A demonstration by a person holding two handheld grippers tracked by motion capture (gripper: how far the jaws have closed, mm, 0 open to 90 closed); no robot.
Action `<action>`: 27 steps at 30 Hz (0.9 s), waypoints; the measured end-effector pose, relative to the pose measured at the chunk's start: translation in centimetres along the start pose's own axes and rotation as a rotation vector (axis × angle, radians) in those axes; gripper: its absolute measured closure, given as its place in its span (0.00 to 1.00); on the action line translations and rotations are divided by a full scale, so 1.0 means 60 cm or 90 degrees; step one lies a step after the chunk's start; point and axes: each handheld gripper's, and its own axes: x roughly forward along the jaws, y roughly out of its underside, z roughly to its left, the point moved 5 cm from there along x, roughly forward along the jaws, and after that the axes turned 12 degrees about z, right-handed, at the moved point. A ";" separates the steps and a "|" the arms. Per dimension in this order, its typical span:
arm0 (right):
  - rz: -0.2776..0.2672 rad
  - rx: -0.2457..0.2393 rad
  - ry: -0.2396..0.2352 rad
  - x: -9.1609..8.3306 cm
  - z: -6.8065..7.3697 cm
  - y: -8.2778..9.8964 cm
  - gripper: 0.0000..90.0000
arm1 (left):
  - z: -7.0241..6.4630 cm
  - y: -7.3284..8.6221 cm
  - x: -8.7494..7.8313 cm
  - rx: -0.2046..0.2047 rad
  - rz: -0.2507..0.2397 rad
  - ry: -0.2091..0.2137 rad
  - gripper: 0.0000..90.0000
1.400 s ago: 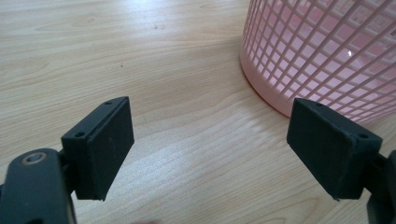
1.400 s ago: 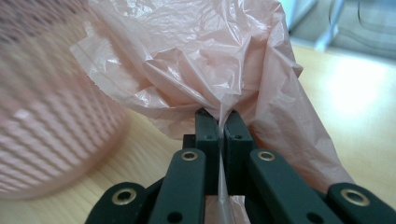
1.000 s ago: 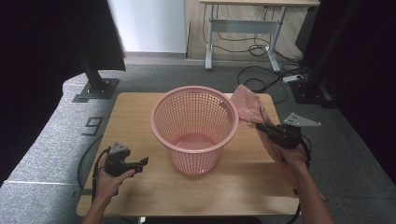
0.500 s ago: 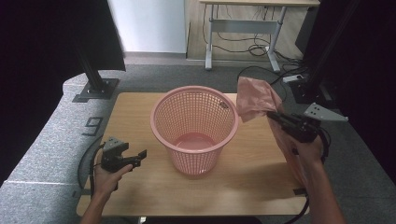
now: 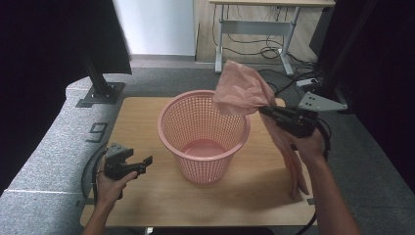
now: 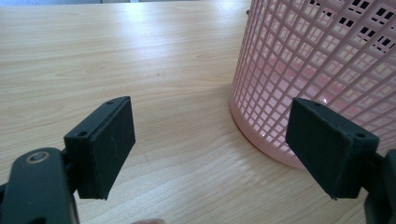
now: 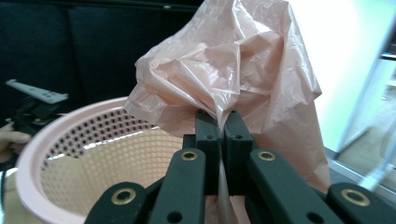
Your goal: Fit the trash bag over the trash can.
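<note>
1 raised right tool (image 5: 264,110) clamping bag (image 5: 242,90)

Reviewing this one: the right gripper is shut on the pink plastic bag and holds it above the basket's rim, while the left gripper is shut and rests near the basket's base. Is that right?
Not quite. The left gripper is open: the left gripper view shows its jaws wide apart with bare table between them, beside the basket. The rest holds: the right gripper is shut on the pink plastic bag above the rim.

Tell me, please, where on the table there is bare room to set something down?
Bare wood lies left of the basket, behind the left gripper, and along the near edge of the table. The right side is crowded: the right gripper and its hanging bag.
</note>
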 end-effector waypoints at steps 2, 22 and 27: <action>0.011 -0.010 -0.029 0.030 0.020 -0.008 0.95 | 0.000 0.000 0.000 0.000 0.000 0.000 0.17; 0.050 0.019 -0.068 0.075 0.052 0.030 0.41 | 0.001 0.002 0.000 0.000 0.004 -0.002 0.17; 0.073 0.016 -0.055 0.058 0.053 0.045 0.35 | -0.001 0.000 -0.001 -0.001 0.000 -0.004 0.18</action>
